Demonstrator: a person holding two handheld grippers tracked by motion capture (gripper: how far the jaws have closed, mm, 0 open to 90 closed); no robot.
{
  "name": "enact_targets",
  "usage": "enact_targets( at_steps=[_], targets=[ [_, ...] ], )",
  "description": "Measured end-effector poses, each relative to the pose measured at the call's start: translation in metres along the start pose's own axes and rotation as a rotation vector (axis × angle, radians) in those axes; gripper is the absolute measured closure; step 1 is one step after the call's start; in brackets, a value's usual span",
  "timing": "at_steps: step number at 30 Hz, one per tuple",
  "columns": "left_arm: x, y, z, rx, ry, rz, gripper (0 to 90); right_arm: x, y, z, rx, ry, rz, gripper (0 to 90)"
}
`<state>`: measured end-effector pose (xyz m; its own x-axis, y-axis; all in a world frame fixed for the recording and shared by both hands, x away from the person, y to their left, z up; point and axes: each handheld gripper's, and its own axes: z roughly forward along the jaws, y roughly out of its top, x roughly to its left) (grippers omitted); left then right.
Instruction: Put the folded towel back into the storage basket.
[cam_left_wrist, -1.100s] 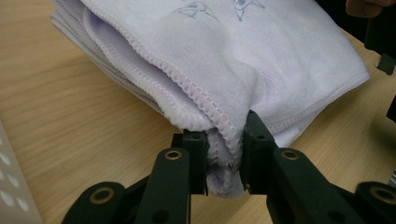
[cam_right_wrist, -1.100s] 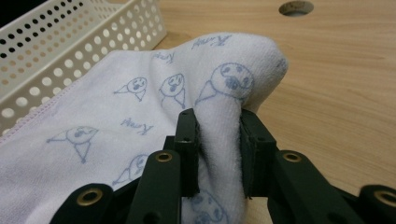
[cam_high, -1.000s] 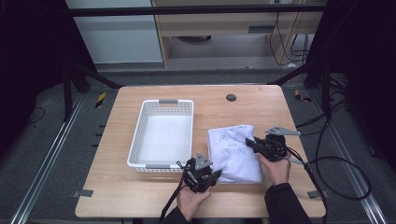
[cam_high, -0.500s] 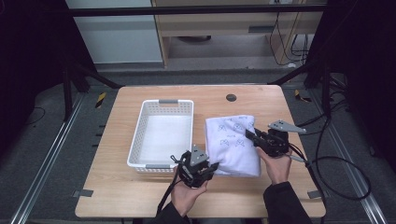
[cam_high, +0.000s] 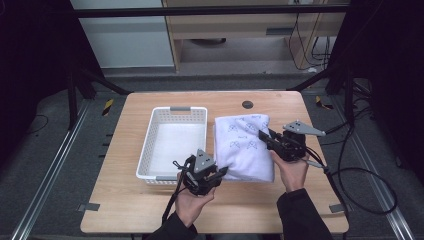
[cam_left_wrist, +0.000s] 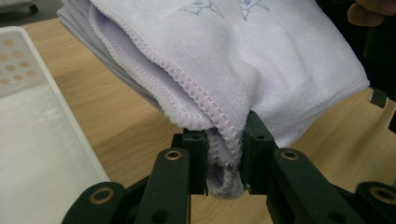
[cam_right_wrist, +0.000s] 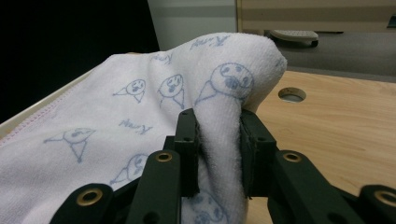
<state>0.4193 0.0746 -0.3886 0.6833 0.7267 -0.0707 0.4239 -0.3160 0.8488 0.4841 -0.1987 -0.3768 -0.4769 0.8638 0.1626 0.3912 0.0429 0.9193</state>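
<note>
Both claws are gripping the folded towel (cam_high: 245, 145): left claw (cam_high: 222, 172) pinching its near-left corner, right claw (cam_high: 264, 136) its right edge. Towel's hanging just above the tabletop (cam_high: 280, 205), w/ basket (cam_high: 172, 145) lying just left, nearer left claw.

The towel (cam_right_wrist: 140, 121) bears small blue handwritten-style words among cartoon faces; one perhaps reads "Nury", though it is blurred.

There's a white perforated plastic basket (cam_high: 175, 142) sitting left of centre on the light wooden table (cam_high: 130, 210), plus a small round dark grommet hole (cam_high: 247, 104) near the table's upper edge.
</note>
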Motion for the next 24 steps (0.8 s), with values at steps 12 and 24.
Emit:
enact_targets(
  at_steps=[12, 24],
  targets=[
    [0.018, 0.006, -0.017, -0.022, 0.015, -0.003, 73.9, 0.017, 0.018, 0.011, -0.016, 0.017, -0.014, 71.9],
    [0.037, 0.006, -0.036, -0.056, 0.040, -0.014, 73.9, 0.036, 0.033, 0.026, -0.031, 0.035, -0.038, 71.9]
  ],
)
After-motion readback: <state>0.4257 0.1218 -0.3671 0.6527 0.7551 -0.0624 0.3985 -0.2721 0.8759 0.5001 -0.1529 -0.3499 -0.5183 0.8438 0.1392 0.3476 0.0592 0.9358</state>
